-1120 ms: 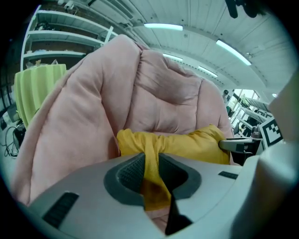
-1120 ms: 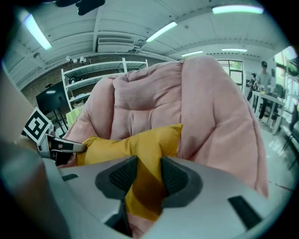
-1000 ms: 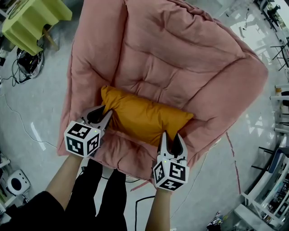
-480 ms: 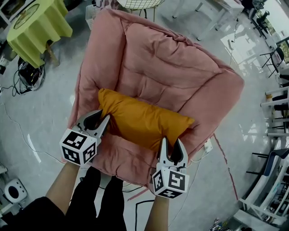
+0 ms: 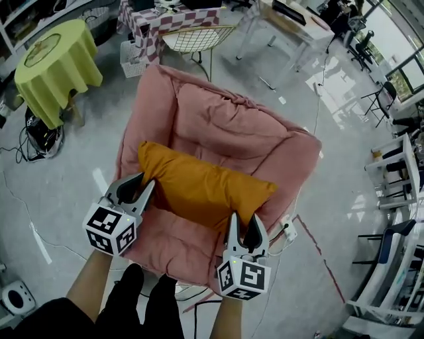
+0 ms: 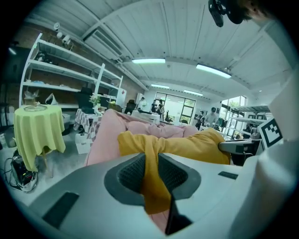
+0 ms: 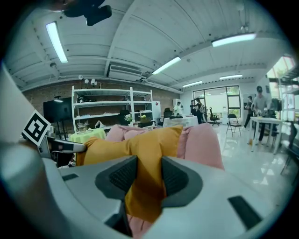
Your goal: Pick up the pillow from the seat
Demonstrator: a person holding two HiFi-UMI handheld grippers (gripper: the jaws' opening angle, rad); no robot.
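Note:
An orange pillow [image 5: 199,189] hangs across the front of a pink padded seat [image 5: 218,122], lifted off its cushion. My left gripper [image 5: 147,185] is shut on the pillow's left near corner; in the left gripper view the orange cloth [image 6: 152,175] is pinched between the dark pads. My right gripper [image 5: 244,222] is shut on the pillow's right near edge, and in the right gripper view the cloth [image 7: 145,179] is bunched between its pads. The pillow [image 7: 126,144] stretches between both grippers, with the pink seat [image 6: 112,133] behind it.
A round table with a yellow-green cloth [image 5: 50,63] stands at the far left. A wire chair [image 5: 195,36] and a checked-cloth table [image 5: 149,20] sit behind the seat. Cables [image 5: 40,139] lie on the grey floor, and desks and chairs [image 5: 397,172] line the right side.
Both grippers have risen with the pillow held between them, and the seat now looks smaller and farther below. More of the room behind the seat has come into view.

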